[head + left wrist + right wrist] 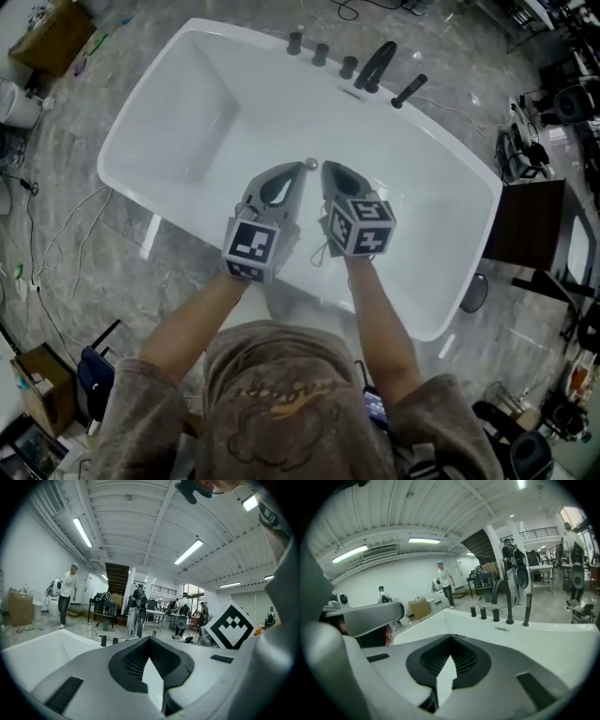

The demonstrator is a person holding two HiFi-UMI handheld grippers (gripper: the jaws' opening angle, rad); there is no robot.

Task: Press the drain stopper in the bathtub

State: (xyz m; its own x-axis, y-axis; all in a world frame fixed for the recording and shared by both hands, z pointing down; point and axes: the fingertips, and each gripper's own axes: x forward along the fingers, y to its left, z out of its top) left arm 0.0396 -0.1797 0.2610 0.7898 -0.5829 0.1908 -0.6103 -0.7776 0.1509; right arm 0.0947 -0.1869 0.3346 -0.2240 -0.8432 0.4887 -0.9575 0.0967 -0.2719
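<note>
While both hang over bathtub (187, 122) | left gripper (296, 172) closed | right gripper (329, 171) closed

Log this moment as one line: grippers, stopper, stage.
left gripper: shut, empty | right gripper: shut, empty | drain stopper: between both tips in head view, no contact seen | stage: above bathtub, press pending
</note>
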